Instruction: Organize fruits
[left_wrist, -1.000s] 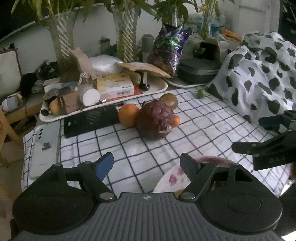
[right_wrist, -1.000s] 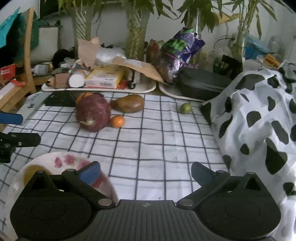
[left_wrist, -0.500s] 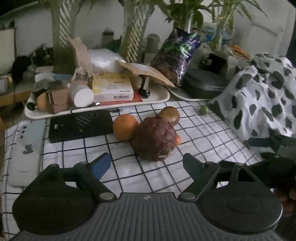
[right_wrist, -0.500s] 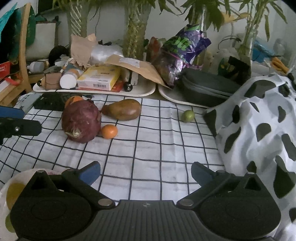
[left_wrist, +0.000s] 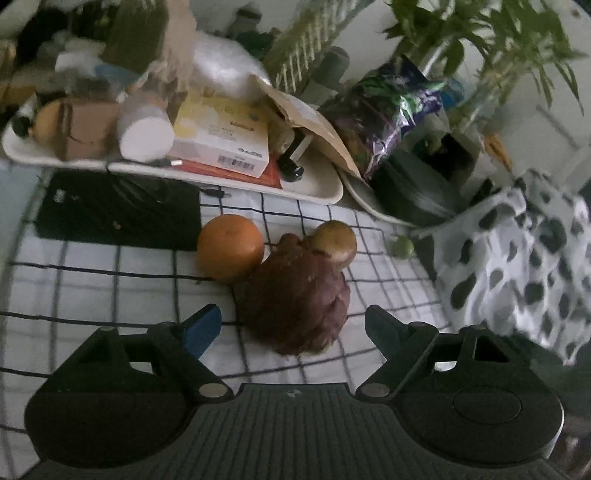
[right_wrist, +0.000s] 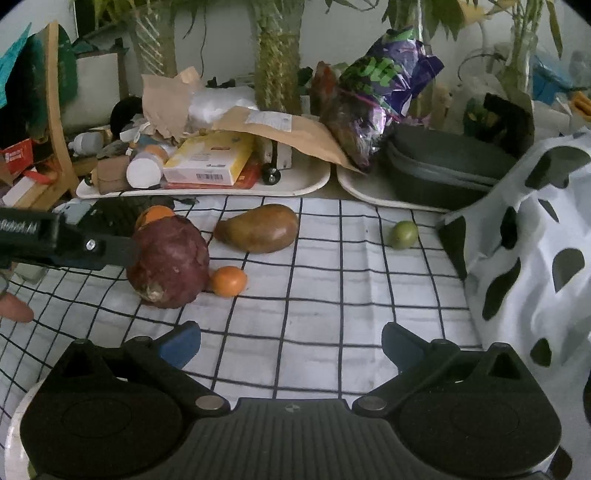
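Note:
On the checked cloth lies a large dark red fruit (left_wrist: 295, 295) (right_wrist: 170, 262), touching a big orange (left_wrist: 231, 247) on its left. My left gripper (left_wrist: 291, 325) is open, its blue-padded fingertips on either side of the red fruit's near end, apart from it. One of its fingers (right_wrist: 92, 247) shows beside the fruit in the right wrist view. A brown-green fruit (right_wrist: 258, 229), a small orange (right_wrist: 228, 281) and a small green fruit (right_wrist: 404, 234) lie nearby. My right gripper (right_wrist: 291, 341) stands open over bare cloth with nothing between its fingers.
Two white trays (right_wrist: 310, 184) of boxes, paper and bags line the back, with a black case (right_wrist: 443, 173) and potted plants. A black flat pad (left_wrist: 118, 210) lies left of the big orange. A cow-spotted cloth (right_wrist: 535, 240) rises at the right. A plate rim (right_wrist: 13, 432) shows bottom left.
My left gripper moved in on the dark red fruit, rolled, and its jaws widened a little; the plate left its view. My right gripper moved forward, and the plate slid under its body.

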